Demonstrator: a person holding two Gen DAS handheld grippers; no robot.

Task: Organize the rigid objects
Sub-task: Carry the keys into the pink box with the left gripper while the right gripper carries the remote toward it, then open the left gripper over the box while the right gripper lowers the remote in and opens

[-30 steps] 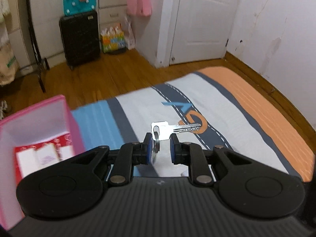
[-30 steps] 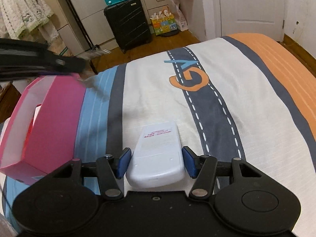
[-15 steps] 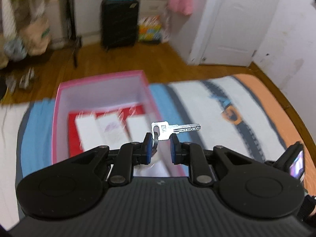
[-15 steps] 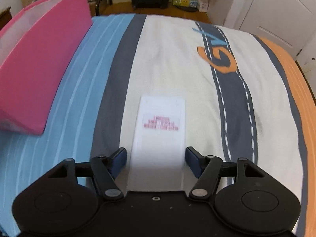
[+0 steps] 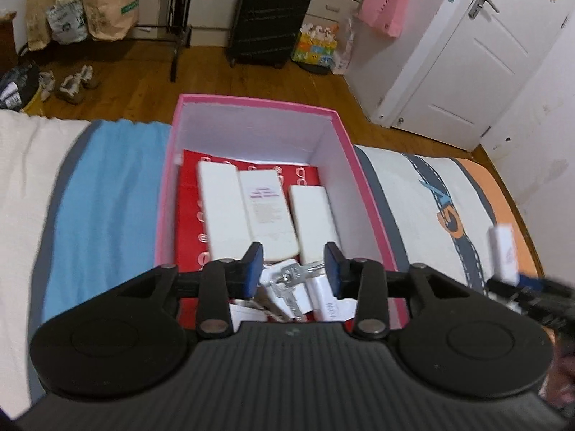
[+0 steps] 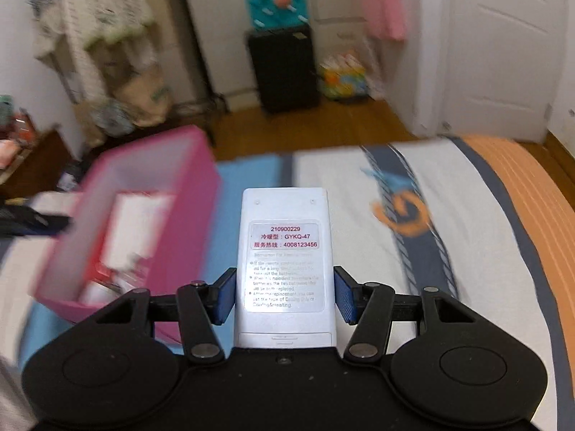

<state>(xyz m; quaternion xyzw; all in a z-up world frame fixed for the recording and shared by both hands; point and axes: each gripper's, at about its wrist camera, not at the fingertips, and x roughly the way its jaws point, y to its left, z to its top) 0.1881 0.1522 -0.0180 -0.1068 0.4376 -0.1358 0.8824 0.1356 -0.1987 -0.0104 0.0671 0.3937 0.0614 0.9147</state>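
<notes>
On the striped bed (image 6: 449,251), my left gripper (image 5: 293,267) has spread, dropping the key (image 5: 293,274) into the pink box (image 5: 345,151); my right gripper (image 6: 285,296) now pinches the remote (image 6: 285,251), next for boxing.

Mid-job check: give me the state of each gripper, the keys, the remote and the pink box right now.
left gripper: open, above the box
keys: released, lying in the box
right gripper: shut on the remote
remote: held off the bed, label side up
pink box: open-topped, holding white remotes
</notes>
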